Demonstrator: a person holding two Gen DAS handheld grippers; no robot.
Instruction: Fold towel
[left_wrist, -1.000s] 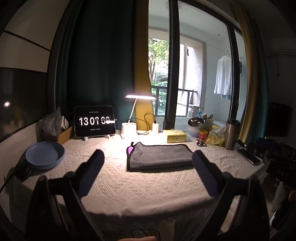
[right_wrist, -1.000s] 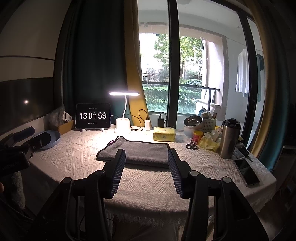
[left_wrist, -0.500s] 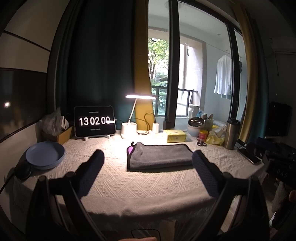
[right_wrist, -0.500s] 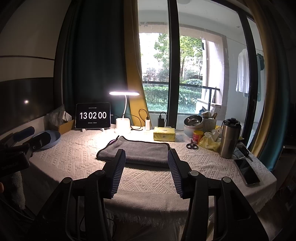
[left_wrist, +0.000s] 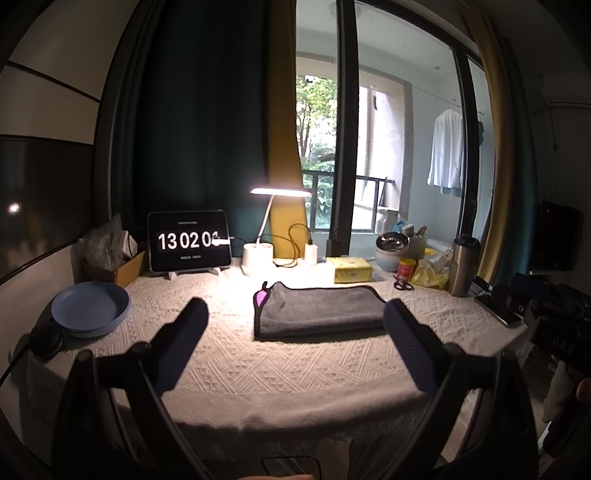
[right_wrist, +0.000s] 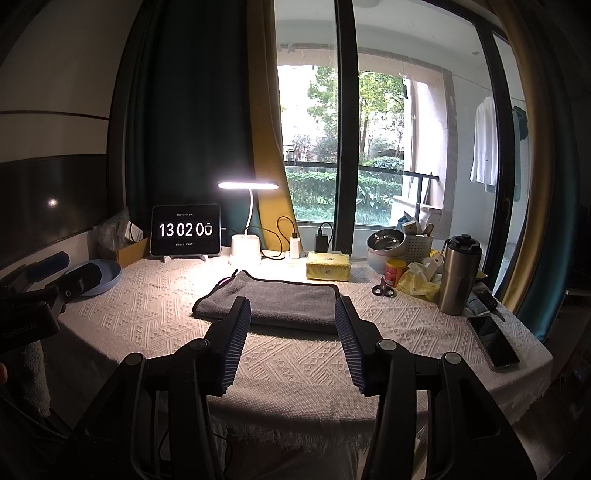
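A grey towel (left_wrist: 317, 312) lies folded flat in the middle of the table, with a purple tag at its far left corner; it also shows in the right wrist view (right_wrist: 273, 301). My left gripper (left_wrist: 295, 314) is open and empty, held back from the table's front edge, well short of the towel. My right gripper (right_wrist: 291, 314) is open and empty, also in front of the table, its fingers framing the towel's near edge from a distance. The left gripper shows at the left edge of the right wrist view (right_wrist: 55, 280).
A blue plate (left_wrist: 90, 308) sits at the left. A clock tablet (left_wrist: 189, 240), lamp (left_wrist: 258, 254), yellow tissue pack (left_wrist: 349, 269), steel bowl (right_wrist: 384, 242), red can (right_wrist: 395, 272), scissors (right_wrist: 382, 290), steel tumbler (right_wrist: 458, 280) and phone (right_wrist: 493, 347) line the back and right.
Only the clock display has advanced. Both grippers and the towel are still.
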